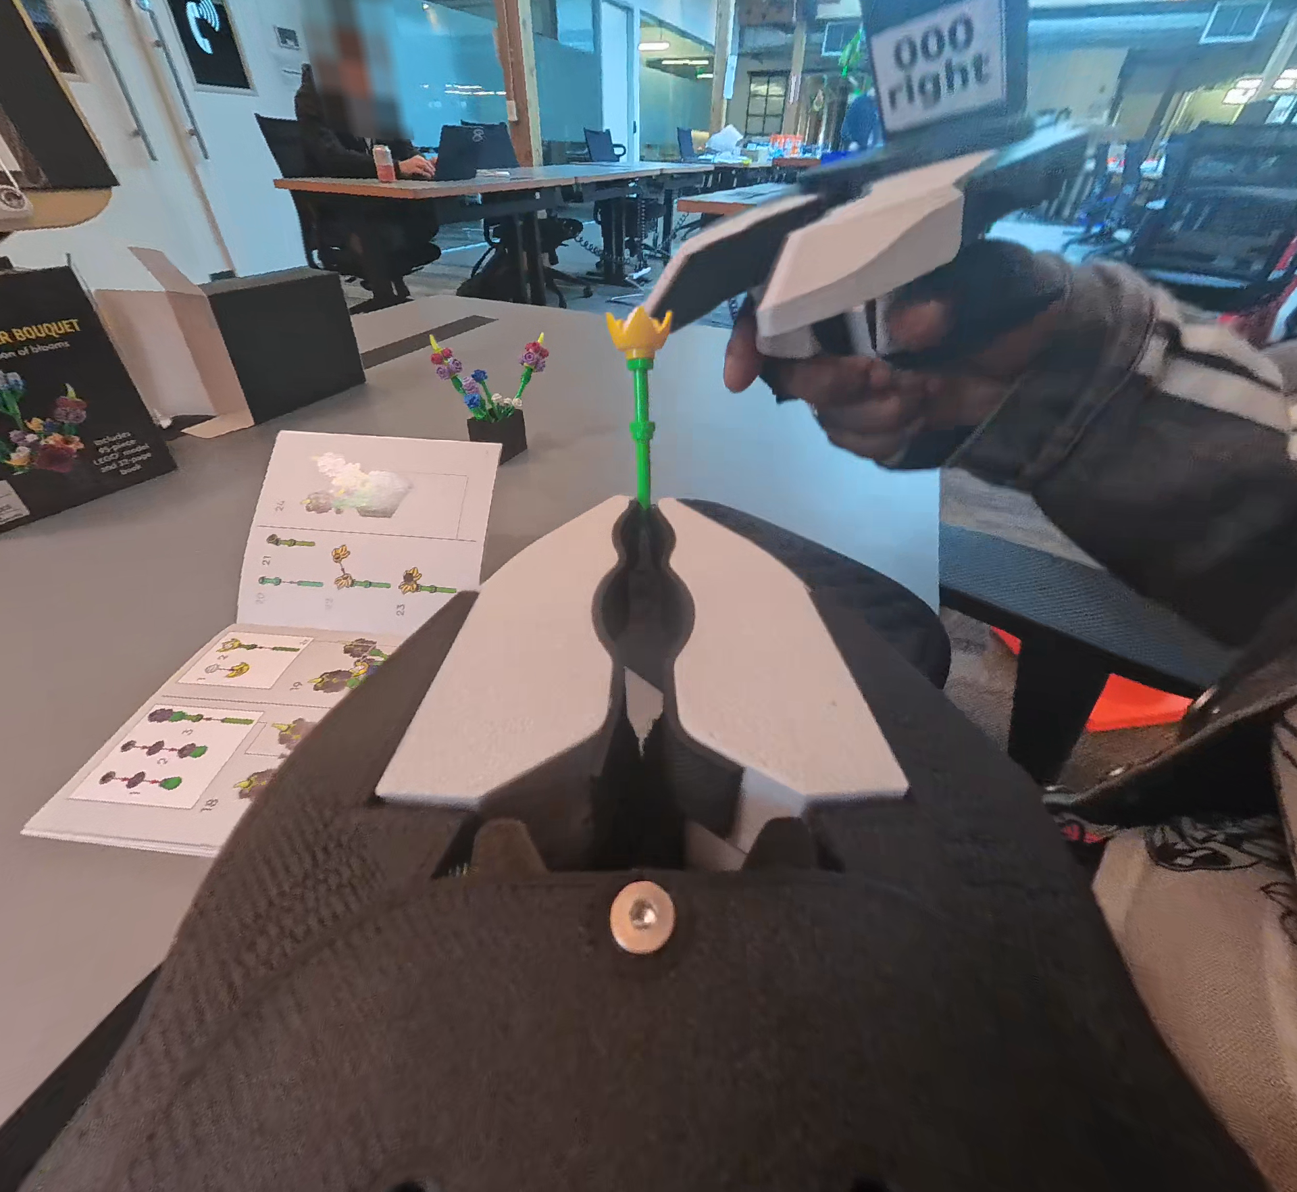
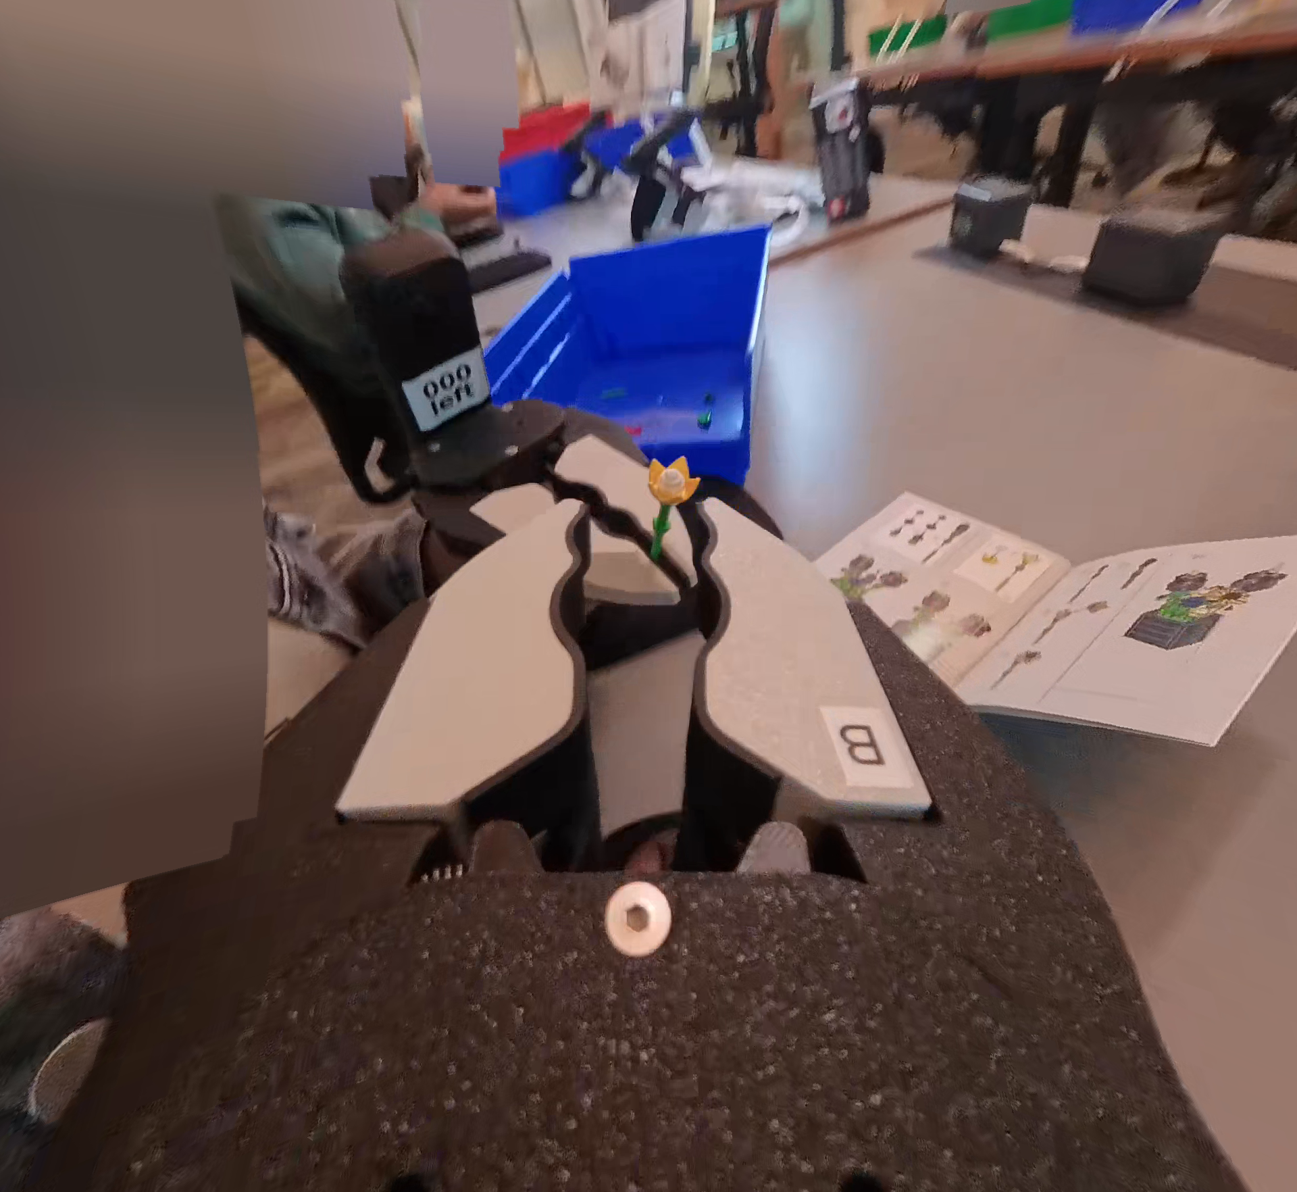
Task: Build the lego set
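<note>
My left gripper (image 1: pixel 644 511) is shut on the lower end of a green Lego stem (image 1: pixel 641 428) and holds it upright above the grey table (image 1: pixel 105 632). A yellow flower cup (image 1: pixel 637 333) tops the stem. My right gripper (image 1: pixel 709 319) comes in from the upper right, and its dark fingertip touches the cup's rim. In the right wrist view my right gripper (image 2: pixel 646 516) is open. The yellow flower (image 2: pixel 672 484), with a pale stud in its cup, stands just past its tips, between the two fingers. The left gripper's fingers (image 2: pixel 610 477) show behind it.
An open instruction booklet (image 1: pixel 365 512) lies on the table to the left; it also shows in the right wrist view (image 2: pixel 1123 653). A small flower model in a black pot (image 1: pixel 495 400) stands beyond. A blue bin (image 2: pixel 667 288) holds several small pieces. The set's black box (image 1: pixel 63 400) stands at far left. Across from one pair of fingers to the other is roughly 5 centimeters.
</note>
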`<state>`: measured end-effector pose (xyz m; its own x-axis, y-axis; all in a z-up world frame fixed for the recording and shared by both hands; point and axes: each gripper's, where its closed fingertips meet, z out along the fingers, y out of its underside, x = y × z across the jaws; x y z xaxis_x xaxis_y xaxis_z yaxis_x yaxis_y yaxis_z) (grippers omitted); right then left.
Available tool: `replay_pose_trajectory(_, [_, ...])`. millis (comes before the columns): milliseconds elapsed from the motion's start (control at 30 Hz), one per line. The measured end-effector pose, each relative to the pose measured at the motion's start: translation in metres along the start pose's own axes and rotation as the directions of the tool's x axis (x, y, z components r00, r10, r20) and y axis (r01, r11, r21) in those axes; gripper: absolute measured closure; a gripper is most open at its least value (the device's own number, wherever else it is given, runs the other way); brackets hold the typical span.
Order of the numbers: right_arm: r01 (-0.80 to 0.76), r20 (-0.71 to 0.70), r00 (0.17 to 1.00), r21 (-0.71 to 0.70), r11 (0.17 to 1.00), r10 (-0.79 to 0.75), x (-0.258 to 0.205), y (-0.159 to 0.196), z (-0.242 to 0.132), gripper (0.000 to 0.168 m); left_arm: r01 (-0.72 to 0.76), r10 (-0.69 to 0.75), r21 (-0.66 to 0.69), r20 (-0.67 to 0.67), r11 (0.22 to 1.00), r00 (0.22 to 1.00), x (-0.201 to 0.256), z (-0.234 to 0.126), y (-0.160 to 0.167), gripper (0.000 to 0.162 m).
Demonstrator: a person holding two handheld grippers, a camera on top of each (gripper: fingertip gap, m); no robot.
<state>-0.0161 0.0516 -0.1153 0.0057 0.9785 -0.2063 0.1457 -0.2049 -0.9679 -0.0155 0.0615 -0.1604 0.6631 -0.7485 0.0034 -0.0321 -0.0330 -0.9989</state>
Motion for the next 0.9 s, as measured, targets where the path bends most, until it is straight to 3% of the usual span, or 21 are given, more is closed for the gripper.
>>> replay_pose_trajectory(33, [0.005,0.008,1.000,-0.033,0.999,-0.005,0.000,0.001,0.000,0.140,-0.020,0.020,-0.009,0.007,1.000,1.000,0.000,0.000,0.001,0.161])
replay_pose_trajectory(233, [0.023,0.019,1.000,-0.122,0.992,-0.021,0.003,0.005,0.005,0.142,-0.111,0.113,-0.051,0.028,0.992,0.993,0.001,0.002,0.005,0.161])
replay_pose_trajectory(367, [0.038,0.007,0.999,-0.131,0.991,-0.038,0.005,0.007,0.007,0.154,-0.151,0.154,-0.076,0.028,0.986,0.988,0.003,0.004,0.007,0.161])
replay_pose_trajectory(567, [0.044,-0.002,0.999,-0.114,0.993,-0.045,0.005,0.006,0.006,0.154,-0.133,0.136,-0.057,0.043,0.989,0.990,0.002,0.005,0.005,0.160])
replay_pose_trajectory(667, [0.051,-0.032,0.998,-0.097,0.994,-0.055,0.011,0.003,0.001,0.154,-0.125,0.127,-0.042,0.058,0.991,0.990,-0.001,0.004,0.004,0.142])
replay_pose_trajectory(767, [0.067,-0.119,0.990,-0.078,0.995,-0.076,0.033,-0.006,-0.015,0.154,-0.053,0.054,-0.008,0.077,0.999,0.996,-0.008,0.004,0.001,0.128])
replay_pose_trajectory(900, [0.097,-0.391,0.913,-0.070,0.993,-0.117,0.101,-0.027,-0.070,0.154,0.019,-0.023,0.053,0.078,0.998,0.997,-0.016,0.001,-0.004,0.124])
